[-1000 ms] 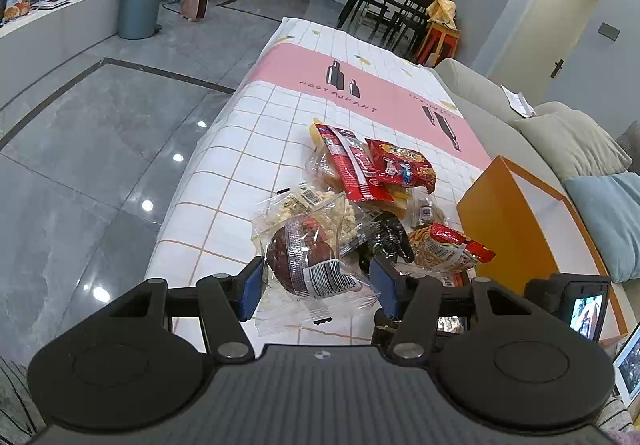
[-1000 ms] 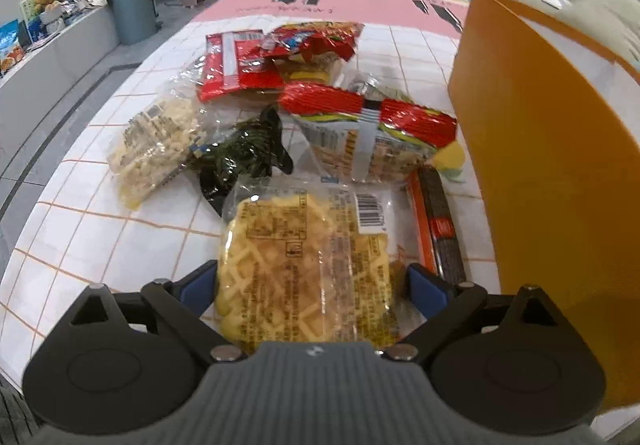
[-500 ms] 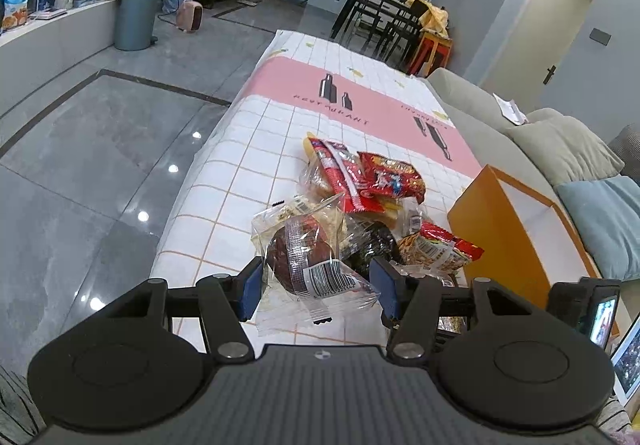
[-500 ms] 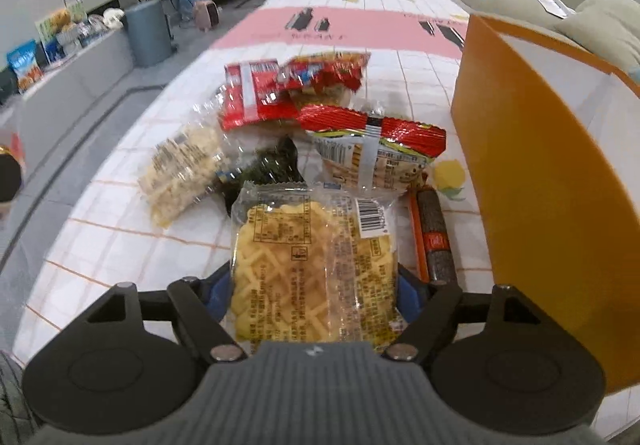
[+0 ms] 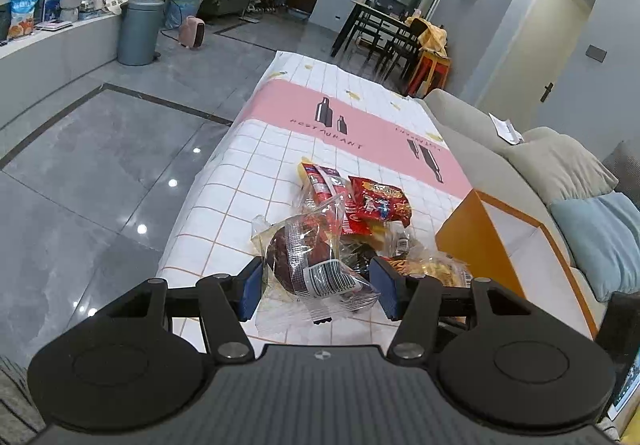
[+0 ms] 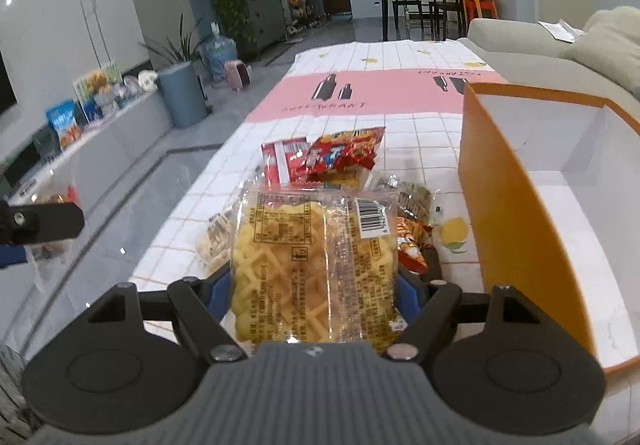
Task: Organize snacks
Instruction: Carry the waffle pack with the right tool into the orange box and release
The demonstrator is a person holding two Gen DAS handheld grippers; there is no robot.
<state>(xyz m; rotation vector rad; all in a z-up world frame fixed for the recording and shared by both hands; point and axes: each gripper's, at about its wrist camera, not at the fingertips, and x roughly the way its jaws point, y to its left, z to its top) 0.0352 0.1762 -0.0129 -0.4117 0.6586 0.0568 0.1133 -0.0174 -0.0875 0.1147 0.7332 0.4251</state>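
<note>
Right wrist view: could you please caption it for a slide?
Right gripper lifts a waffle pack beside the orange box.

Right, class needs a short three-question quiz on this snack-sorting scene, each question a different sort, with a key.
1. True or false: the right gripper holds a yellow waffle packet.
2. What is between the left gripper's fingers? A) a brown bun in clear wrap B) a bottle C) a spoon
3. Fill in: the orange box looks ____ inside.

Key: 1 true; 2 A; 3 empty.
</note>
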